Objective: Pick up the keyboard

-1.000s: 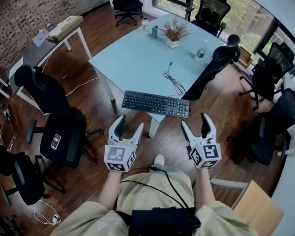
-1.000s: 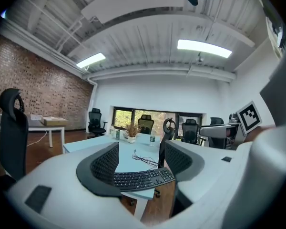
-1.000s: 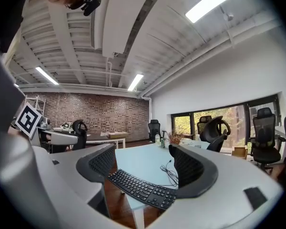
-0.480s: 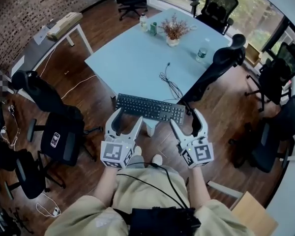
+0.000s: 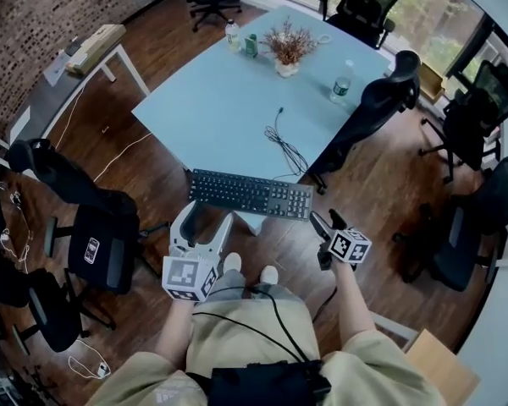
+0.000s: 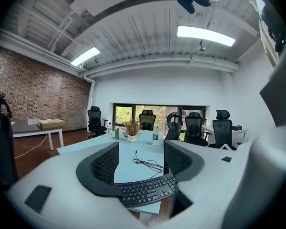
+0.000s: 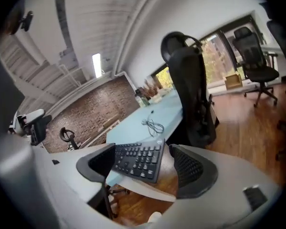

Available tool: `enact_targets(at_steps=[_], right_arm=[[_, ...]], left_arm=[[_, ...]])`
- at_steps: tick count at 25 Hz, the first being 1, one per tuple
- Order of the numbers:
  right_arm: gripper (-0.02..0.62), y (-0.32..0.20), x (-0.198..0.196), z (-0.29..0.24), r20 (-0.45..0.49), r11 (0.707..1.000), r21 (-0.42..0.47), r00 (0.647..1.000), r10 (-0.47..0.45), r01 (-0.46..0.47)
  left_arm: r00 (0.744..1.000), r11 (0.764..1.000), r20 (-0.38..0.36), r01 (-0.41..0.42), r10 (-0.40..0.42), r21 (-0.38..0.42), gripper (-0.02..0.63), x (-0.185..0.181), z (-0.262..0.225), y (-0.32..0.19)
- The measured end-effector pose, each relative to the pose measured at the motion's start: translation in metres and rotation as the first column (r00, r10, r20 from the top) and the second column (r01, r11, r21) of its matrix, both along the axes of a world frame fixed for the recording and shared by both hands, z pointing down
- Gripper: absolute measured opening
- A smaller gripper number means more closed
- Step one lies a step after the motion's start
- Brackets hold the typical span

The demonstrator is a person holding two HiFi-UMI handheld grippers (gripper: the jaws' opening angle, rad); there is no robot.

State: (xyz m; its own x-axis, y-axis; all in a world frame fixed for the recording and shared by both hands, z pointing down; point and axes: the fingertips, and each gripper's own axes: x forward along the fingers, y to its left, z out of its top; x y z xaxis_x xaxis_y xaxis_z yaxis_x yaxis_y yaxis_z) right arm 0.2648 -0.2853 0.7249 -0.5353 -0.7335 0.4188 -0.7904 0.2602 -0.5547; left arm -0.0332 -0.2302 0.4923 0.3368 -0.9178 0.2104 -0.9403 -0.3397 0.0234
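A black keyboard [image 5: 250, 194] lies along the near edge of the pale blue table [image 5: 212, 100]. My left gripper [image 5: 203, 220] hovers just short of its left half, open, with nothing between its fingers. In the left gripper view the keyboard [image 6: 145, 190] sits low between the spread jaws of the left gripper [image 6: 141, 148]. My right gripper [image 5: 326, 222] is off the keyboard's right end, rolled onto its side and below the table edge. The right gripper view shows the keyboard [image 7: 138, 160] ahead of the open, empty right gripper [image 7: 142, 152].
A black cable [image 5: 284, 142] runs across the table behind the keyboard. A potted plant [image 5: 288, 47], two bottles [image 5: 342, 87] and a green can [image 5: 251, 45] stand at the far side. An office chair [image 5: 368, 108] is at the table's right, more chairs [image 5: 93, 235] at my left.
Both grippers have come closer to the keyboard's near edge. The right gripper has rolled onto its side and dropped lower. The keyboard has not moved on the table.
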Motion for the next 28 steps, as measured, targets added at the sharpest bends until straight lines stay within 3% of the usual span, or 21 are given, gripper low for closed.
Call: enact_targets(at_steps=[2, 5, 9, 11, 14, 16, 20, 25, 28], right_arm=[[0.391, -0.008, -0.001, 0.036, 0.034, 0.997, -0.079, 0.999, 0.009, -0.006], [0.391, -0.026, -0.013, 0.070, 0.170, 0.989, -0.151, 0.985, 0.022, 0.004], [0.389, -0.047, -0.023, 0.113, 0.351, 0.969, -0.237, 0.924, 0.151, -0.069], [0.376, -0.052, -0.031, 0.115, 0.419, 0.968, -0.241, 0.891, 0.173, -0.075], [0.317, -0.052, -0.043, 0.100, 0.485, 0.978, -0.200, 0.862, 0.145, -0.052], [0.226, -0.051, -0.052, 0.086, 0.519, 0.987, -0.161, 0.847, 0.110, -0.029], [0.124, -0.048, -0.071, 0.060, 0.585, 0.997, -0.082, 0.810, 0.038, 0.013], [0.089, -0.048, -0.089, 0.025, 0.637, 0.999, 0.008, 0.770, -0.032, 0.034], [0.089, -0.053, -0.089, -0.016, 0.609, 0.996, 0.088, 0.790, -0.070, 0.021]], left_arm=[[1.000, 1.000, 0.020, 0.016, -0.015, -0.027, 0.301, -0.011, 0.008, 0.002], [0.998, 0.996, 0.032, 0.054, -0.052, -0.071, 0.300, -0.026, 0.020, 0.008], [0.995, 0.987, 0.050, 0.093, -0.087, -0.134, 0.300, -0.038, 0.034, 0.017], [0.993, 0.981, 0.037, 0.113, -0.109, -0.157, 0.301, -0.040, 0.036, 0.020], [0.991, 0.979, 0.067, 0.127, -0.117, -0.158, 0.301, -0.053, 0.046, 0.025], [0.990, 0.978, 0.076, 0.132, -0.121, -0.161, 0.301, -0.058, 0.049, 0.024], [0.991, 0.980, 0.070, 0.124, -0.115, -0.154, 0.301, -0.060, 0.046, 0.020], [0.994, 0.986, 0.057, 0.098, -0.091, -0.134, 0.301, -0.060, 0.043, 0.010], [0.997, 0.992, 0.038, 0.076, -0.072, -0.104, 0.299, -0.056, 0.039, -0.001]])
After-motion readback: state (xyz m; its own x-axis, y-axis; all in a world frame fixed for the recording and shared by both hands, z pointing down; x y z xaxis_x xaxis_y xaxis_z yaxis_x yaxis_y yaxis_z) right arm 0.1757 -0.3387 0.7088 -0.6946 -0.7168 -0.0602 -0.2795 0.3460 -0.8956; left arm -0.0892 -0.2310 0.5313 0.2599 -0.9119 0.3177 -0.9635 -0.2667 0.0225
